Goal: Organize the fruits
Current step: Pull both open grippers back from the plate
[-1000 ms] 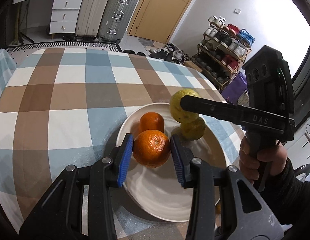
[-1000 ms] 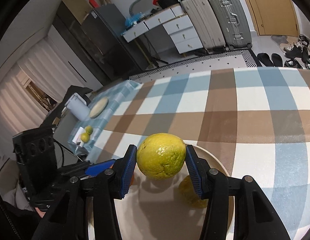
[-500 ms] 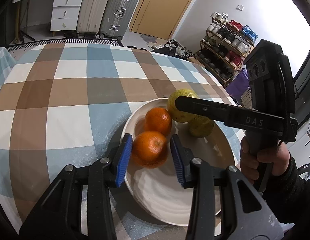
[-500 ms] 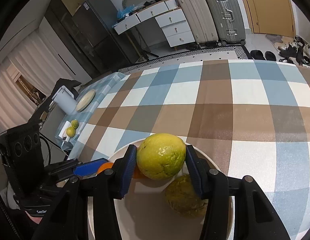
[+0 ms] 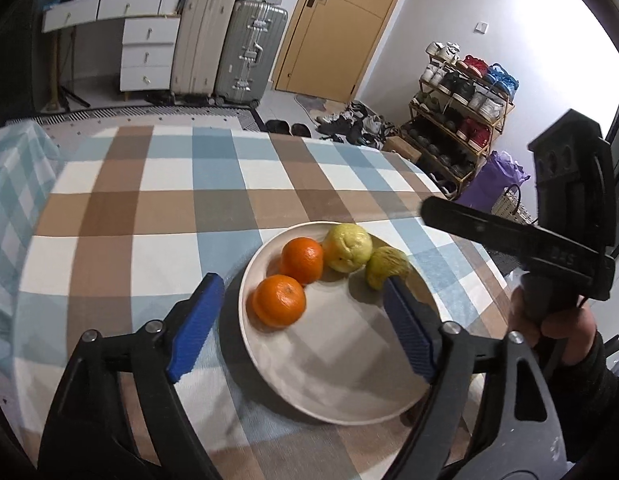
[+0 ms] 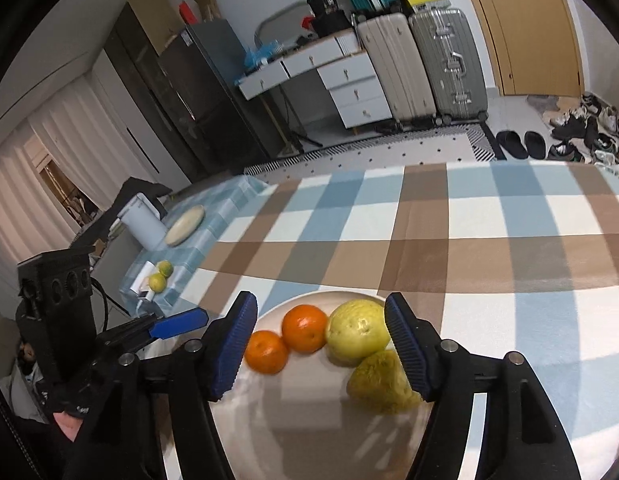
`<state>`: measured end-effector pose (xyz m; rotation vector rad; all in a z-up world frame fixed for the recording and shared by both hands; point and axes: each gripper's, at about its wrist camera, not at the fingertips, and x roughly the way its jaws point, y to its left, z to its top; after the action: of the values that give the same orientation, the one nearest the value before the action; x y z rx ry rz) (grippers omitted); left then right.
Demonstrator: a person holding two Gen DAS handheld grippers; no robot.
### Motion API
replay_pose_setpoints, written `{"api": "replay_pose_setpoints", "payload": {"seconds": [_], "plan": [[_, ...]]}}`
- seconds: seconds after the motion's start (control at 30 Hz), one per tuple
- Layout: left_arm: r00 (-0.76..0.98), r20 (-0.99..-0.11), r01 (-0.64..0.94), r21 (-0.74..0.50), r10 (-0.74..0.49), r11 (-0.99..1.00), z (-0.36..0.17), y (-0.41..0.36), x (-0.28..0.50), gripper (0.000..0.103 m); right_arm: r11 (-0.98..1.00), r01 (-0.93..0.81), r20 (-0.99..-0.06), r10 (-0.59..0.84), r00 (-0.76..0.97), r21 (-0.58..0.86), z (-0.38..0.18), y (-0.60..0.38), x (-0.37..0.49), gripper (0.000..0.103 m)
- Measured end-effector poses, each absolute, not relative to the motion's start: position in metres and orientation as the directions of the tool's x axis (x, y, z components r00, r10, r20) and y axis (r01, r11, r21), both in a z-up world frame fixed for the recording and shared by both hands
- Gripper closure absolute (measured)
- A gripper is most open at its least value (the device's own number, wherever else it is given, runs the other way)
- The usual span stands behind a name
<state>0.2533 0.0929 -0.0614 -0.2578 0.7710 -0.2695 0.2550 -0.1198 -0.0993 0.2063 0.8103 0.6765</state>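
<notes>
A white plate (image 5: 341,368) (image 6: 309,432) on the checked tablecloth holds two oranges (image 5: 280,300) (image 5: 302,260), a yellow-green fruit (image 5: 347,247) (image 6: 357,333) and a duller green fruit (image 5: 385,266) (image 6: 379,384). The oranges also show in the right wrist view (image 6: 266,351) (image 6: 305,328). My left gripper (image 5: 301,324) is open and empty above the plate's near side. My right gripper (image 6: 321,350) is open and empty, held back above the fruits; its body shows at the right in the left wrist view.
The checked table (image 5: 149,208) stretches away behind the plate. A side table at the left holds a white jug (image 6: 143,224), a round board (image 6: 185,230) and two small green fruits (image 6: 160,276). Suitcases (image 5: 225,48), drawers and a shoe rack (image 5: 461,108) stand beyond.
My left gripper let go of the orange and my right let go of the yellow-green fruit; both now lie on the plate. Both grippers opened wide and pulled back.
</notes>
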Motion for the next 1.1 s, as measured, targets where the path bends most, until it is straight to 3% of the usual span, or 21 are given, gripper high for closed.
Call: {"api": "replay_pose_setpoints", "payload": {"seconds": [0.23, 0.37, 0.43, 0.53, 0.83, 1.1], "plan": [[0.724, -0.629, 0.134, -0.272, -0.282, 0.953, -0.030, 0.078, 0.208, 0.020, 0.778, -0.473, -0.547, 0.627, 0.554, 0.413, -0.072, -0.149, 0.204, 0.014], [0.733, -0.621, 0.139, -0.261, -0.276, 0.955, -0.019, 0.068, 0.183, 0.019, 0.784, -0.471, -0.523, 0.621, 0.583, 0.405, -0.064, -0.164, 0.169, 0.010], [0.740, -0.617, 0.141, -0.246, -0.267, 0.959, -0.014, 0.060, 0.169, 0.013, 0.785, -0.471, -0.518, 0.619, 0.590, 0.402, -0.063, -0.170, 0.155, 0.007], [0.751, -0.607, 0.143, -0.237, -0.261, 0.961, -0.010, 0.050, 0.148, 0.001, 0.790, -0.474, -0.508, 0.613, 0.605, 0.389, -0.061, -0.179, 0.129, 0.005], [0.743, -0.620, 0.135, -0.229, -0.252, 0.964, -0.016, 0.030, 0.101, 0.001, 0.779, -0.493, -0.463, 0.626, 0.627, 0.387, -0.065, -0.197, 0.069, 0.000], [0.722, -0.642, 0.129, -0.242, -0.259, 0.962, -0.036, 0.022, 0.068, 0.001, 0.787, -0.508, -0.479, 0.617, 0.625, 0.350, -0.081, -0.199, 0.031, 0.000]]}}
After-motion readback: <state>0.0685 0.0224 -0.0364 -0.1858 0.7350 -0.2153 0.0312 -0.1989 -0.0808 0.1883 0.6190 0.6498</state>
